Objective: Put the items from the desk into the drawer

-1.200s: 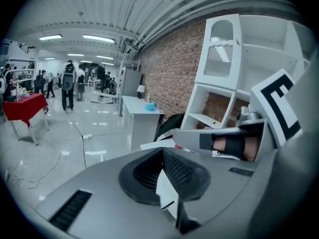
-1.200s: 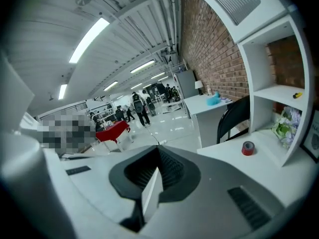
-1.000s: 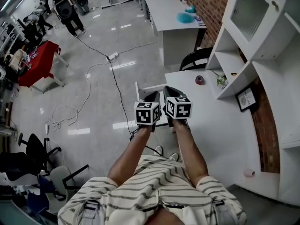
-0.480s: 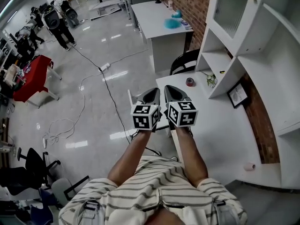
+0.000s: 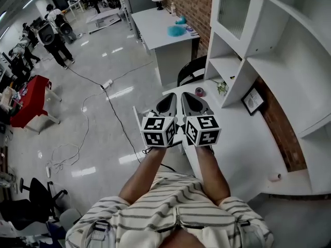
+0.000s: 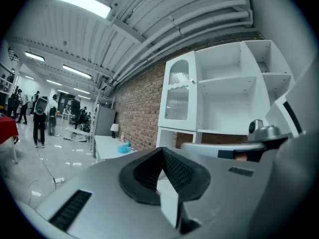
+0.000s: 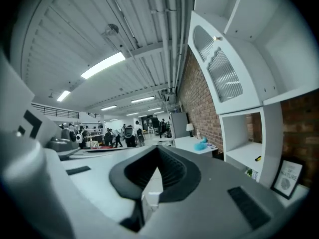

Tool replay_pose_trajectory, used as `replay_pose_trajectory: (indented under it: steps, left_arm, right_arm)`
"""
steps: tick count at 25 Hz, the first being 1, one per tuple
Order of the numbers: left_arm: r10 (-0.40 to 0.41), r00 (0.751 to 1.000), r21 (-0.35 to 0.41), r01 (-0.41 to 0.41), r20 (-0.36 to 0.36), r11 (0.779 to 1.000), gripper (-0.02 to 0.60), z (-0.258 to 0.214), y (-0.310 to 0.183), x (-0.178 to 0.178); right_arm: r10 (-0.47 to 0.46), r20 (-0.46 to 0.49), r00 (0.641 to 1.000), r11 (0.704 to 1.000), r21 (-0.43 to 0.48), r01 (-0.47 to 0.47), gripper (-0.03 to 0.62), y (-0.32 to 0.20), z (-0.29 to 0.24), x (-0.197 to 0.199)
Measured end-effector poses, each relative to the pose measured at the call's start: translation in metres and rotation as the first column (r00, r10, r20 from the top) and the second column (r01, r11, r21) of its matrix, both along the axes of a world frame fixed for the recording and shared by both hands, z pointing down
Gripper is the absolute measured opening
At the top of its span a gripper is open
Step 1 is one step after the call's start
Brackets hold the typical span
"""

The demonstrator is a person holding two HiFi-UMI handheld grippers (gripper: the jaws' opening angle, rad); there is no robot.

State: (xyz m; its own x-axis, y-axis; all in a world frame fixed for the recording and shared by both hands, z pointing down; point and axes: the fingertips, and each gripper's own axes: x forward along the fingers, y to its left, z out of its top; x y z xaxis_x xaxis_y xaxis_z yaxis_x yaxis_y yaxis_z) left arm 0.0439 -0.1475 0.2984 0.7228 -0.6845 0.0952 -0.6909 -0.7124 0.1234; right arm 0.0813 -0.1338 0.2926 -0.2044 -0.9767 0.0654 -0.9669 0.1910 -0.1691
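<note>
My left gripper and right gripper are held side by side above the near left edge of the white desk. Both are shut with nothing between the jaws, as the left gripper view and right gripper view also show. On the desk's far end lie a small dark red round item and a little green plant. A framed picture leans against the shelf unit. A small pink item lies near the desk's close right corner. I cannot make out a drawer.
A white shelf unit with a glazed door rises along the brick wall on the right. A black chair stands beyond the desk. A narrow white panel juts out left of the desk. Cables trail over the glossy floor; people stand far off.
The head view has shifted, so the desk and shelf now sit further left and fill more of the picture. Both grippers stay side by side and shut.
</note>
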Motion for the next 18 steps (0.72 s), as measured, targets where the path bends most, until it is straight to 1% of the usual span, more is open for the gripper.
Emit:
replay_pose_trajectory:
  steps: [3,7,18]
  left_arm:
    - [0.023,1.0,0.042,-0.022,-0.013,0.999,0.006,-0.014,0.011,0.01]
    - [0.07,0.997,0.086,-0.068,-0.026,0.994,0.006,-0.03,0.024,0.029]
    - [0.168,0.985,0.144,-0.161,-0.039,0.976,0.006,-0.049,0.061,0.062]
  right_arm:
    - [0.018,-0.004,1.0,0.999,0.034,-0.018,0.011,0.012,-0.012,0.009]
    - [0.072,-0.013,0.997,0.994,0.081,-0.07,0.011,0.028,-0.029,0.03]
    - [0.172,-0.034,0.984,0.976,0.144,-0.166,0.011,0.065,-0.048,0.064]
